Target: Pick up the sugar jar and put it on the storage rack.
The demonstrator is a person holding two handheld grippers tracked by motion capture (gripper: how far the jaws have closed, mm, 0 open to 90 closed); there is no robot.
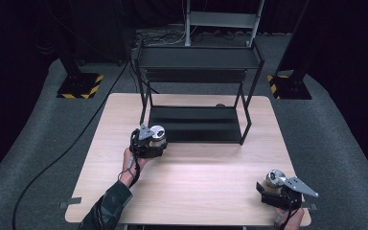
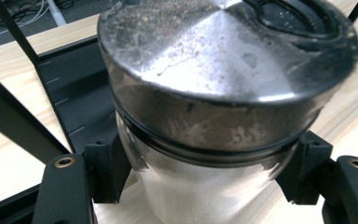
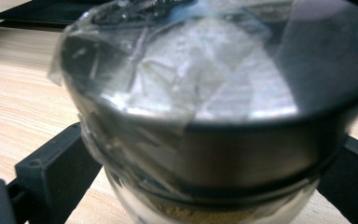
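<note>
High view, near to far: right gripper (image 1: 274, 184) clamped on a tape-wrapped shaker jar (image 3: 200, 116), at the bench (image 1: 196, 191) front right corner; left gripper (image 1: 152, 140) clamped on a steel-lidded jar (image 2: 214, 93), just before the black rack (image 1: 196, 86). Step judged: shelving the jars. Next move calls for carrying the left jar forward onto the rack's lower shelf (image 1: 196, 124).

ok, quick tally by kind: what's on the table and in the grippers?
Metal-lidded jars: 2, the left jar in the left gripper, the right jar in the right gripper
Black two-tier racks: 1, the rack
Grippers: 2
Total: 5
</note>
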